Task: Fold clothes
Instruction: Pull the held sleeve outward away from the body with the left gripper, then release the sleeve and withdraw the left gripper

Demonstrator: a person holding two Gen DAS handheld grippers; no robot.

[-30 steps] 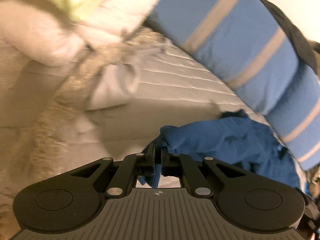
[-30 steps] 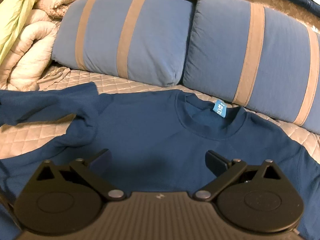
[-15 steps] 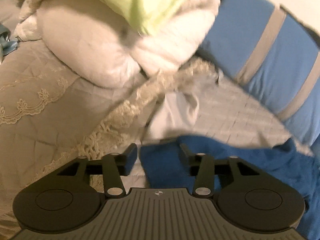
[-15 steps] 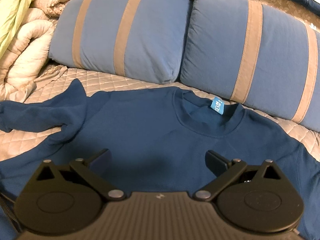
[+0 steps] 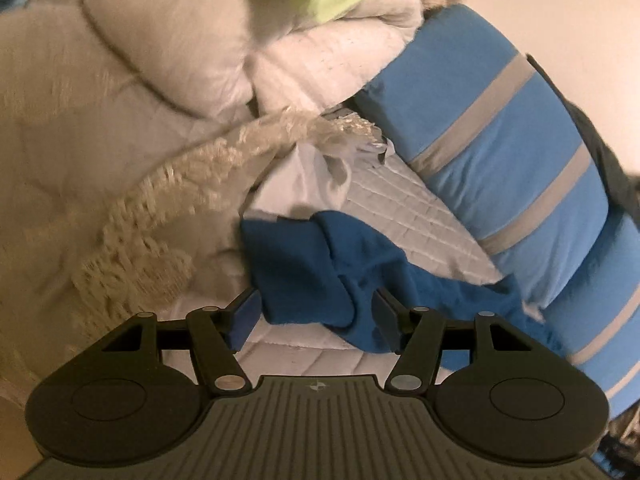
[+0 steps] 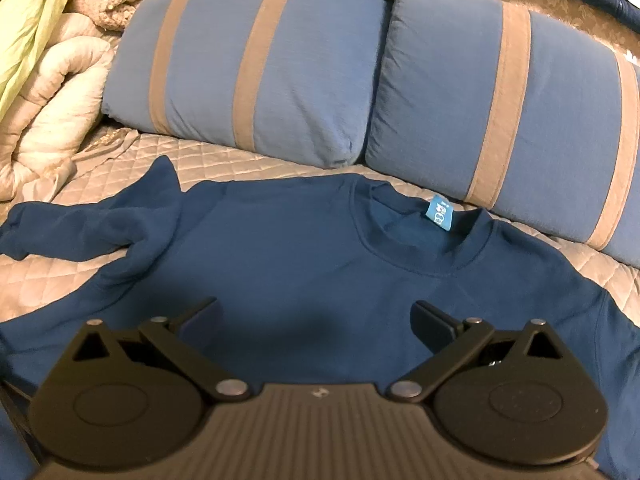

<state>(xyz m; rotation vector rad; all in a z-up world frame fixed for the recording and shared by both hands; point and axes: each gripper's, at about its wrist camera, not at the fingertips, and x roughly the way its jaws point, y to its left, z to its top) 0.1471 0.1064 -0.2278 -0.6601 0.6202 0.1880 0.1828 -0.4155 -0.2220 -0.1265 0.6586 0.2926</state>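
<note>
on quilted bed, blue sweatshirt (image 6: pixel 304 248) front-up (sleeve rumpled), ungripped between opening left gripper (image 5: pixel 316 314), right gripper (image 6: pixel 316 320) wide, empty

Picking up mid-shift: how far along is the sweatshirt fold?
Done: blue sweatshirt lies flat, collar toward the pillows. In hand: left gripper is opening over the sleeve, not pinching it. Right gripper is open above the chest. Left: every fold.

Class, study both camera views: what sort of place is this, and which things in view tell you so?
Most likely a bedroom, on a bed: two blue striped pillows propped along the back, a quilted bedspread beneath, and a rolled cream duvet heaped at one side.
</note>
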